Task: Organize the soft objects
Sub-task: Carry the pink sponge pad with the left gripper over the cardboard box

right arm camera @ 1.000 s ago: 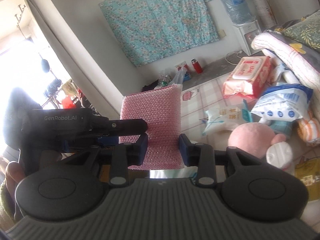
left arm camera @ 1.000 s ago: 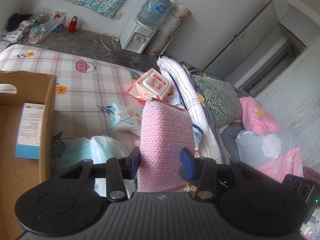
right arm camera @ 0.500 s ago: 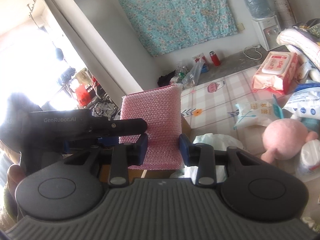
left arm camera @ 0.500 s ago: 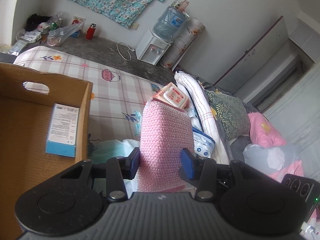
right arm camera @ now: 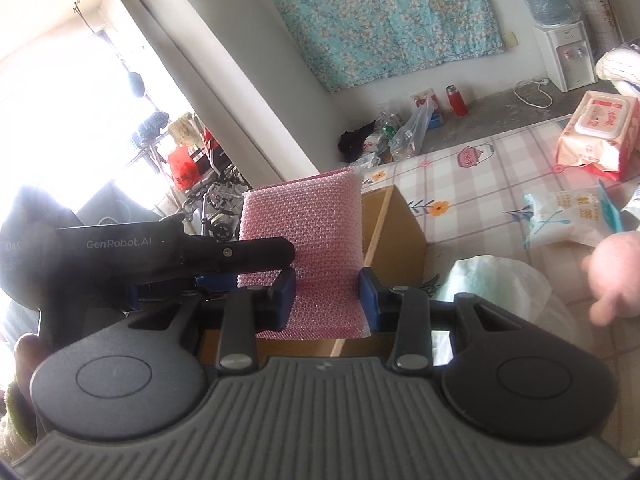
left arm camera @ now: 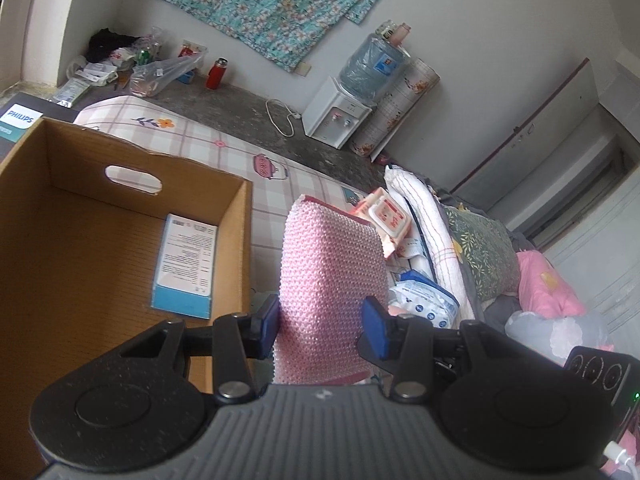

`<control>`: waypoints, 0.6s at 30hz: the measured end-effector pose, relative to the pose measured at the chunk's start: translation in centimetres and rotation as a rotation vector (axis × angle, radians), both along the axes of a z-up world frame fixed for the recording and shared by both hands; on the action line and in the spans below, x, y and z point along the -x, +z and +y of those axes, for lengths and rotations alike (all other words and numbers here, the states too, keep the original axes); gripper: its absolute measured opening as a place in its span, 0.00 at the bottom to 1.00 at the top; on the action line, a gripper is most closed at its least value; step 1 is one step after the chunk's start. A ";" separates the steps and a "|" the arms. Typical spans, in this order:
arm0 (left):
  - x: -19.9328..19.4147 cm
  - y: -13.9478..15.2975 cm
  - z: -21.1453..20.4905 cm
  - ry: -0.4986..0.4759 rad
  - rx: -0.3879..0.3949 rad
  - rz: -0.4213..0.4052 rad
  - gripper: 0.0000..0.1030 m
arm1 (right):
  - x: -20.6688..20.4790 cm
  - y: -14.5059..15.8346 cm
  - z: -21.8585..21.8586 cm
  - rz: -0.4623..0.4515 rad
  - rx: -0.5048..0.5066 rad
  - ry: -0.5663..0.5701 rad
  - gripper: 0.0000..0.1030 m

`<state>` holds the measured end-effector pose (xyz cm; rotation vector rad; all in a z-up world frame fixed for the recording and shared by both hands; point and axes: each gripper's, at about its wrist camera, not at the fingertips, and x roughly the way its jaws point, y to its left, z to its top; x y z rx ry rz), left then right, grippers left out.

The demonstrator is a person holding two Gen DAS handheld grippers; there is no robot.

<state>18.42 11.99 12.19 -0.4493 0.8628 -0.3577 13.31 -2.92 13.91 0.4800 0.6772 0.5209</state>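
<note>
A pink knitted sponge pad (left arm camera: 330,276) stands upright between the blue pads of my left gripper (left arm camera: 320,326), which is shut on it. The same pad (right arm camera: 304,240) sits between the pads of my right gripper (right arm camera: 327,300), also shut on it. Both grippers hold it in the air beside the right wall of an open cardboard box (left arm camera: 240,248); the box corner shows behind the pad in the right wrist view (right arm camera: 394,232). A white and blue packet (left arm camera: 186,260) lies flat on the box floor. The left gripper's body (right arm camera: 172,256) crosses the right wrist view.
On the checked bed sheet (left arm camera: 200,144) lie a pink wet-wipes pack (right arm camera: 600,132), a white tissue pack (right arm camera: 572,216), a blue and white pack (left arm camera: 426,300), a pale green bag (right arm camera: 492,280), a pink plush toy (right arm camera: 616,276) and rolled towels with pillows (left arm camera: 476,248). A water dispenser (left arm camera: 340,120) stands by the wall.
Both grippers have carried the pink pad left toward the cardboard box. The box now fills much more of the left wrist view and the bed items have slid off to the right.
</note>
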 end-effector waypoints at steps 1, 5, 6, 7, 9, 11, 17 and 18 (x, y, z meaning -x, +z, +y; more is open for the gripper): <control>0.0 -0.1 0.5 0.007 0.002 0.001 0.43 | -0.2 0.0 0.5 0.002 0.003 0.008 0.34; 0.0 -0.6 2.3 0.035 0.006 0.012 0.43 | -1.2 -0.2 2.2 0.018 0.010 0.037 0.34; -0.1 -0.7 2.7 0.043 0.006 0.017 0.43 | -1.4 -0.3 2.7 0.026 0.009 0.045 0.34; -0.2 -0.9 3.2 0.053 0.006 0.021 0.43 | -1.9 -0.4 3.1 0.036 0.007 0.054 0.34; -0.5 -1.2 4.1 0.070 0.004 0.027 0.43 | -2.7 -0.6 4.1 0.053 0.009 0.074 0.34; -1.0 -1.5 5.1 0.093 0.008 0.039 0.43 | -3.7 -0.8 5.1 0.073 0.009 0.094 0.34; -3.7 -3.3 9.1 0.149 0.019 0.095 0.44 | -7.7 -1.8 9.1 0.143 0.035 0.149 0.34; -4.3 -3.7 9.7 0.155 0.022 0.110 0.44 | -8.4 -2.0 9.8 0.155 0.043 0.153 0.34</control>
